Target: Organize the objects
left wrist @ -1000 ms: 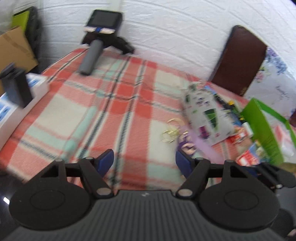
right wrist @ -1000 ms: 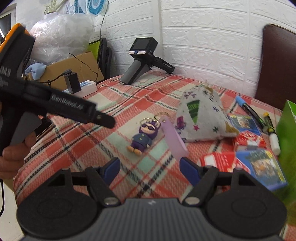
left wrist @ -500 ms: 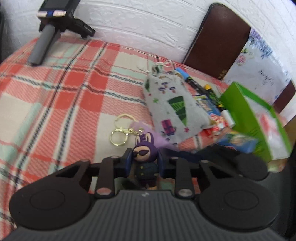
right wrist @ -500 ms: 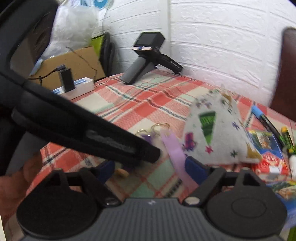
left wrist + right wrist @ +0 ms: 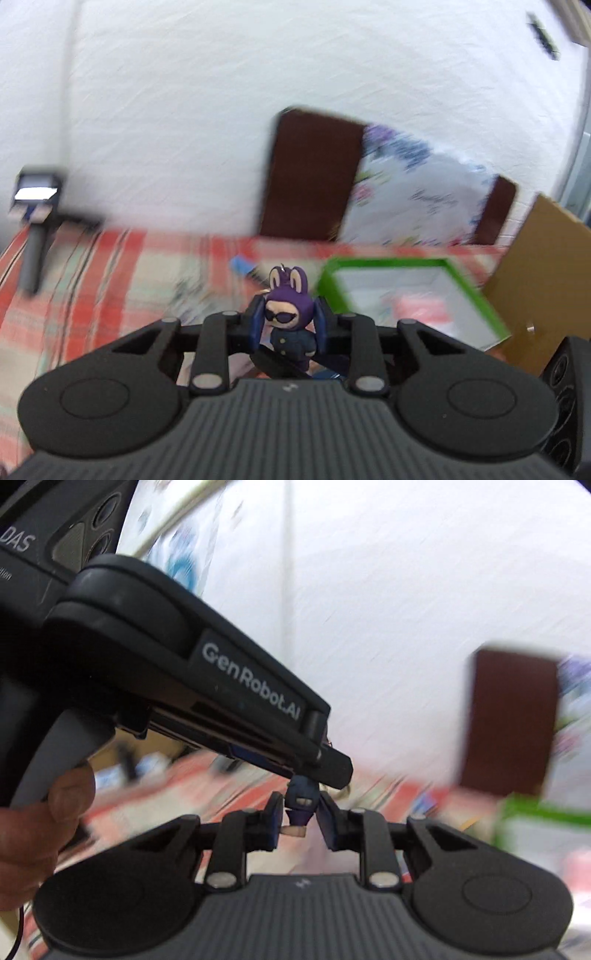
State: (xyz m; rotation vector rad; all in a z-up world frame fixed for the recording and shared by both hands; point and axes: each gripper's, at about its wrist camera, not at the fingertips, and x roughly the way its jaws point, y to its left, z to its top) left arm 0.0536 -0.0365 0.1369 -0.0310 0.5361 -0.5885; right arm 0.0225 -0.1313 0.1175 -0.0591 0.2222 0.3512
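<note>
keychain figure (image 5: 286, 317): purple, rabbit-eared, in dark glasses, picked up and held in the air just left of the green box (image 5: 388, 263), at about the height of its near-left corner as seen from the left wrist. gripped at the head by the left gripper (image 5: 289, 322), whose blue pads (image 5: 258, 325) have just been closing and now press on both sides of the head. met from below by the right gripper (image 5: 301, 816), jaws just closed in as well, with the figure's legs between them and the pads seemingly touching the feet; hard to be sure of firm pressure through the blur. so a two-handed hold, or perhaps a handover. judged as early in the task: one small thing lifted, not yet set down anywhere. open box lying on the plaid blanket (image 5: 110, 280), with something pink and blurred inside; cannot tell what. blue marker (image 5: 240, 265) lying on the blanket left of the box, not yet put away. anything else beside the box too smeared to name. left to do, by this reading: carry the figure over the rim of the box, let go with both sets of jaws, then deal with the marker and whatever else lies loose. keyring and strap of the figure mostly hidden behind the jaws, so possibly dangling and liable to snag on the rim.
</note>
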